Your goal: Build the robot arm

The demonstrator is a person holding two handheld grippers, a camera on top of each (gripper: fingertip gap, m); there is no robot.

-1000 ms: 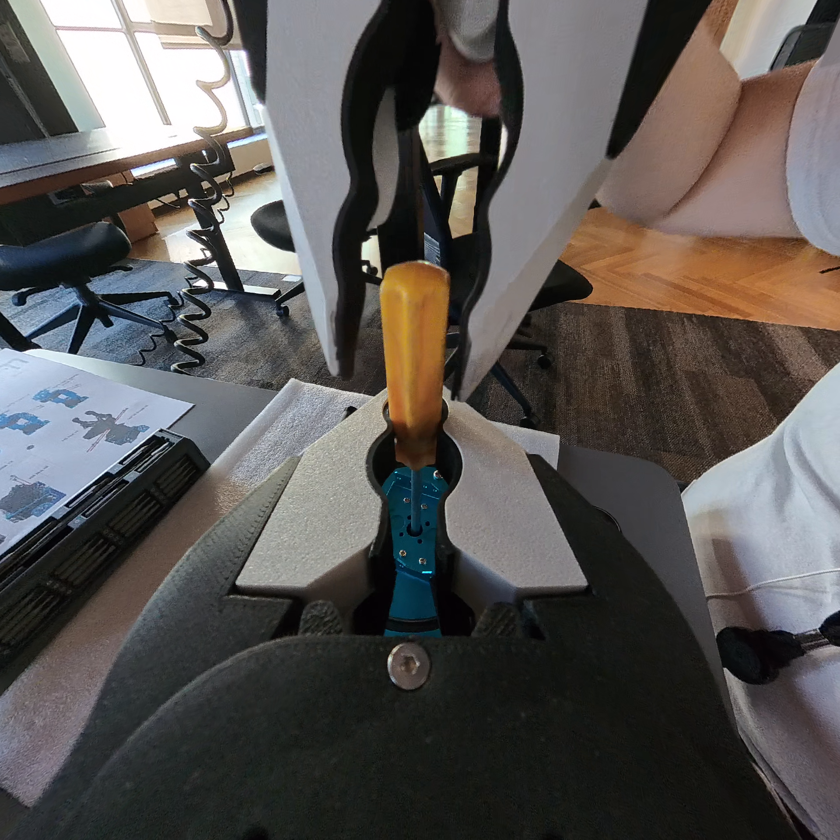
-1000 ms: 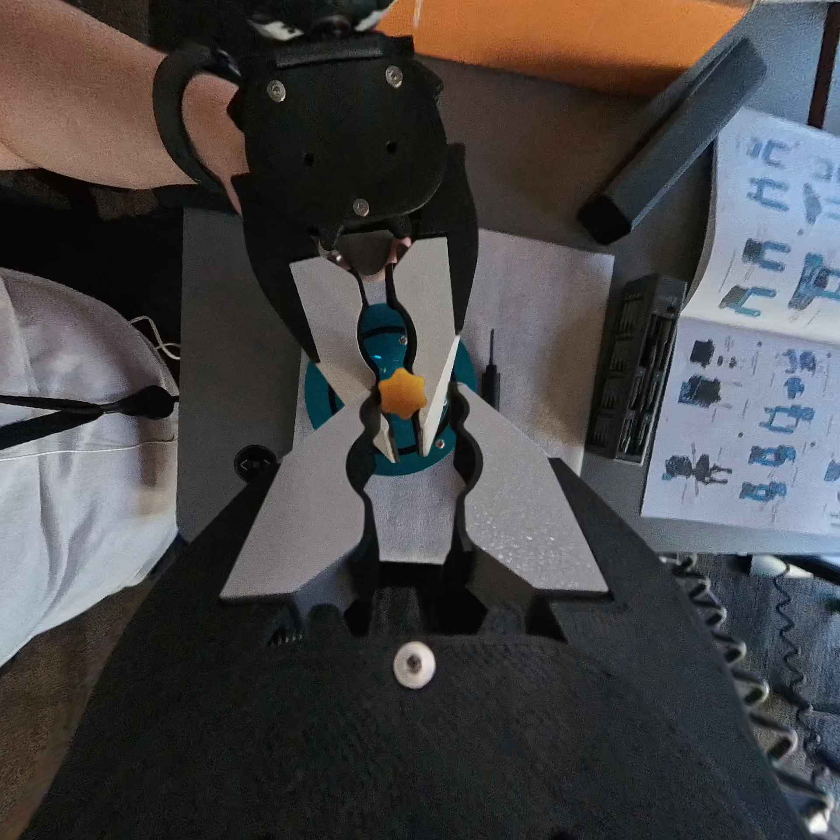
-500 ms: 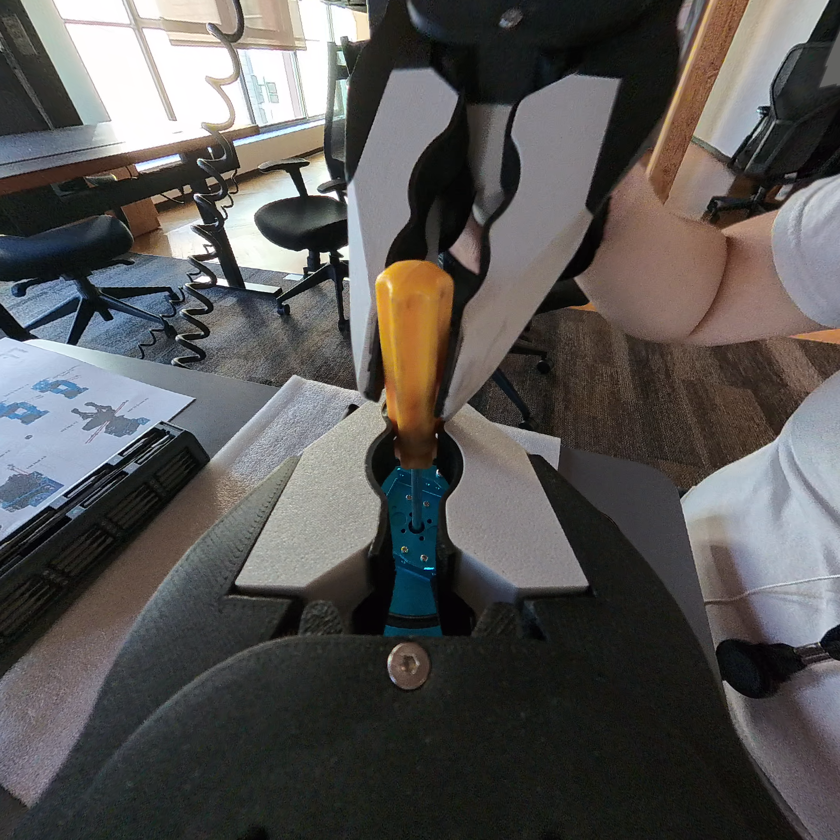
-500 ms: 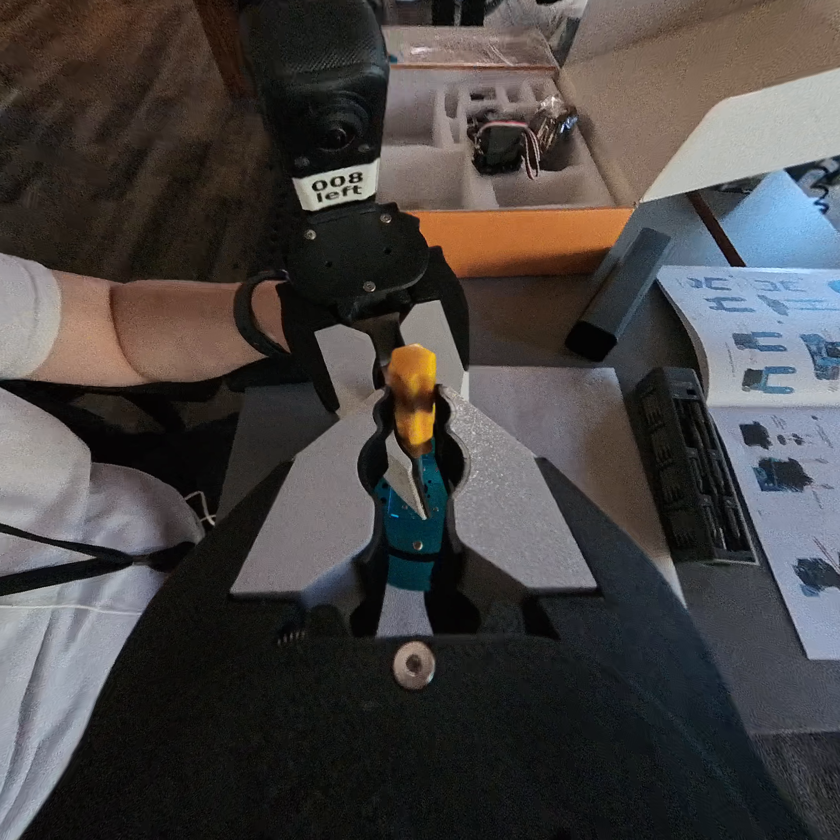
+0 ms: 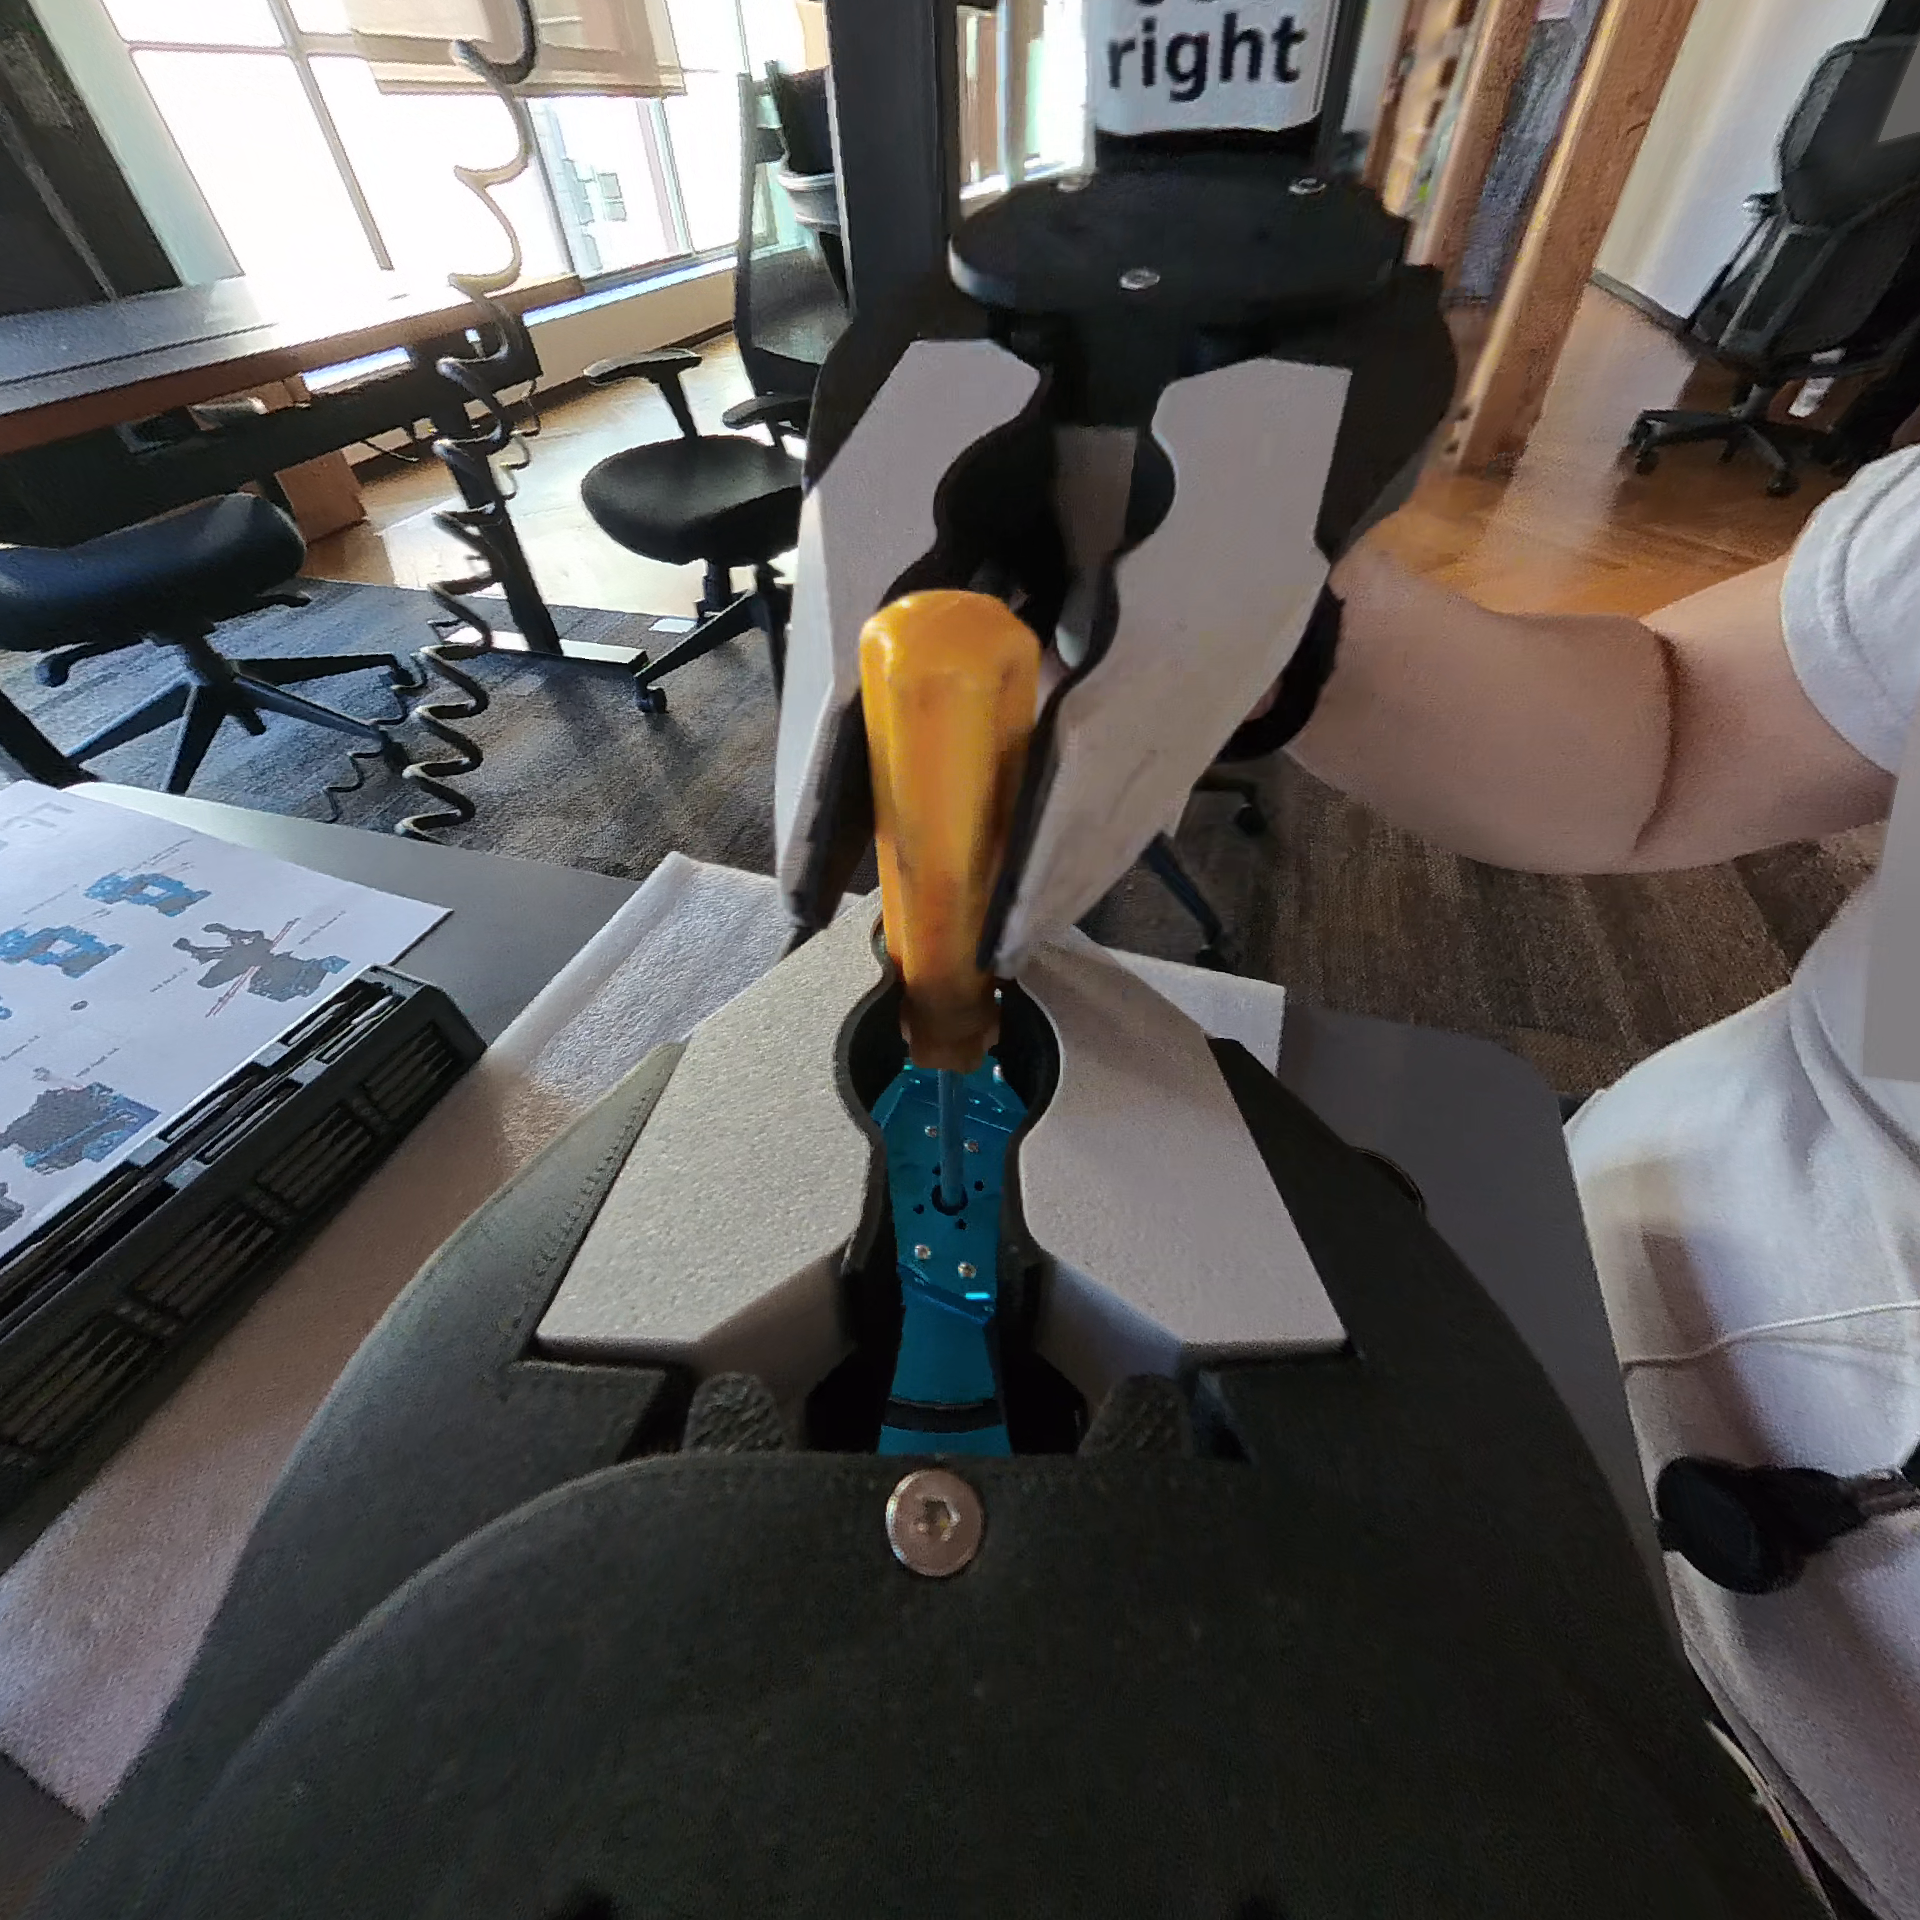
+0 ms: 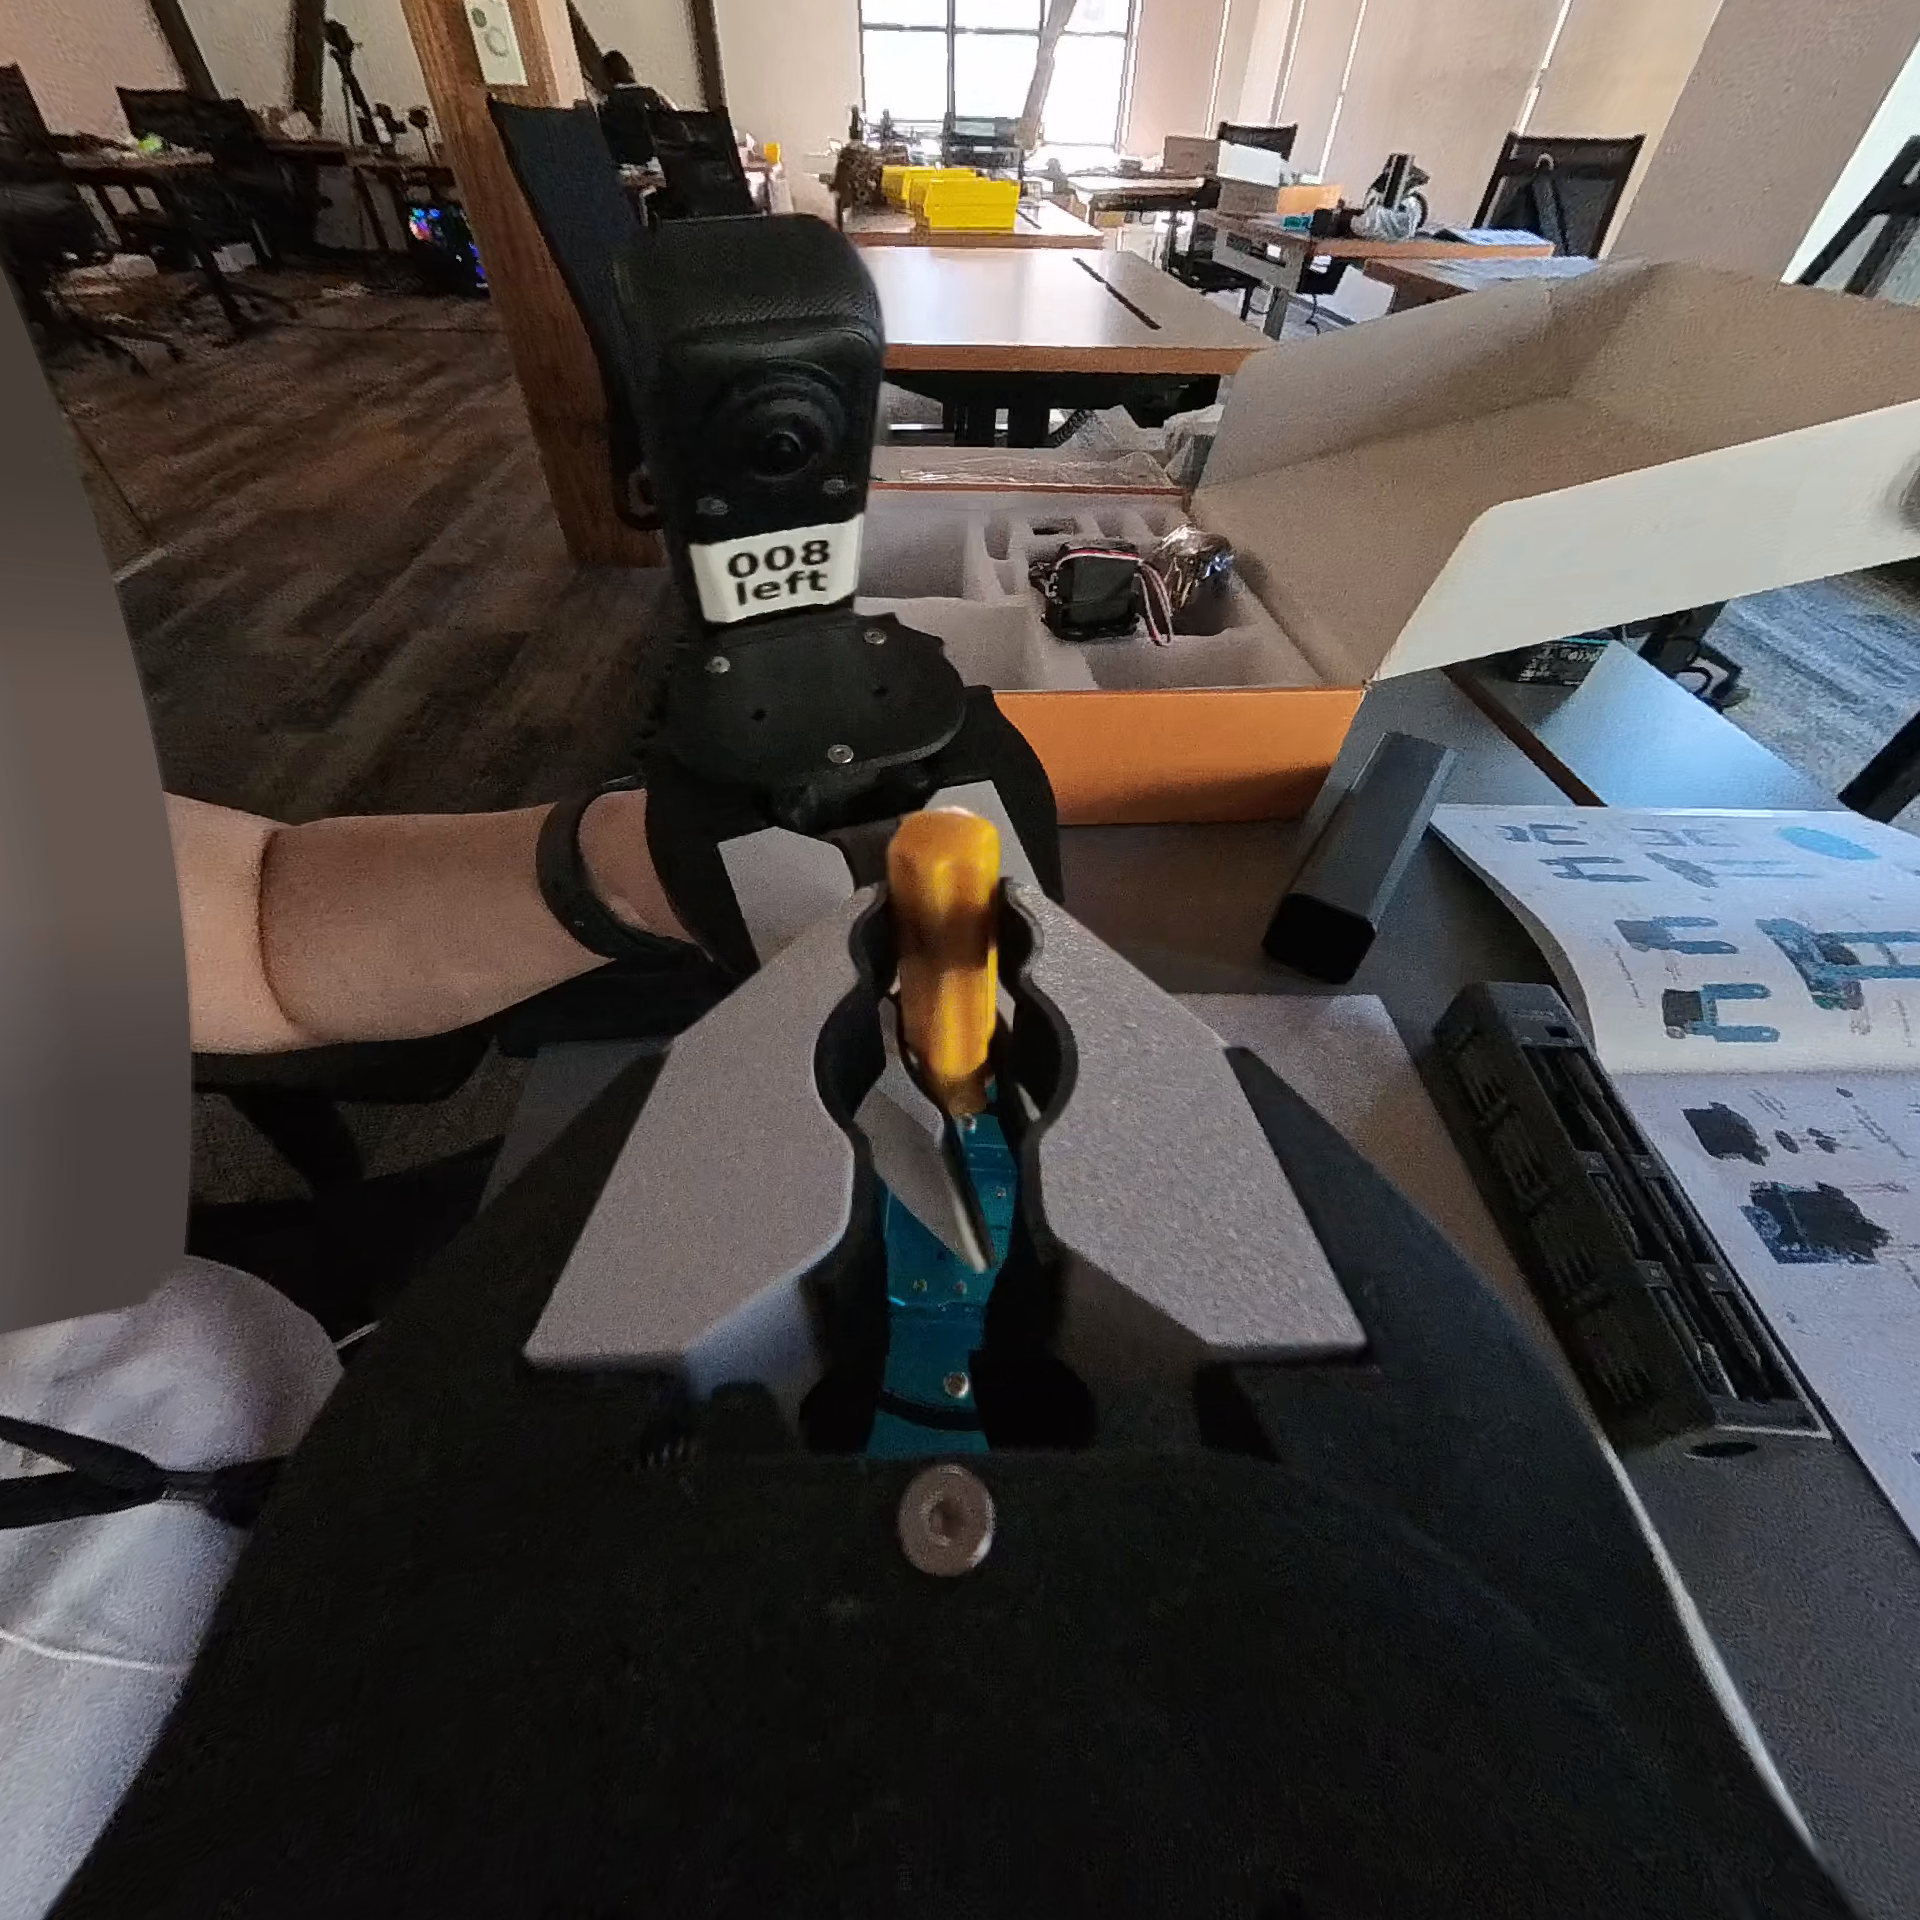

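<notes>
R gripper (image 6: 951,904) clamps screwdriver (image 6: 945,977), frame centre | L gripper (image 5: 951,935) closed on blue part (image 5: 951,1226) | tip: keep shaft upright, part steady

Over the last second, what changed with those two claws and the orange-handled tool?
The right gripper tilted from pointing down to nearly level and closed on the screwdriver handle, which it earlier only straddled. The left gripper stayed clamped on the blue metal part, the screwdriver upright in it; the screwdriver bit case and instruction sheet stayed put.
</notes>
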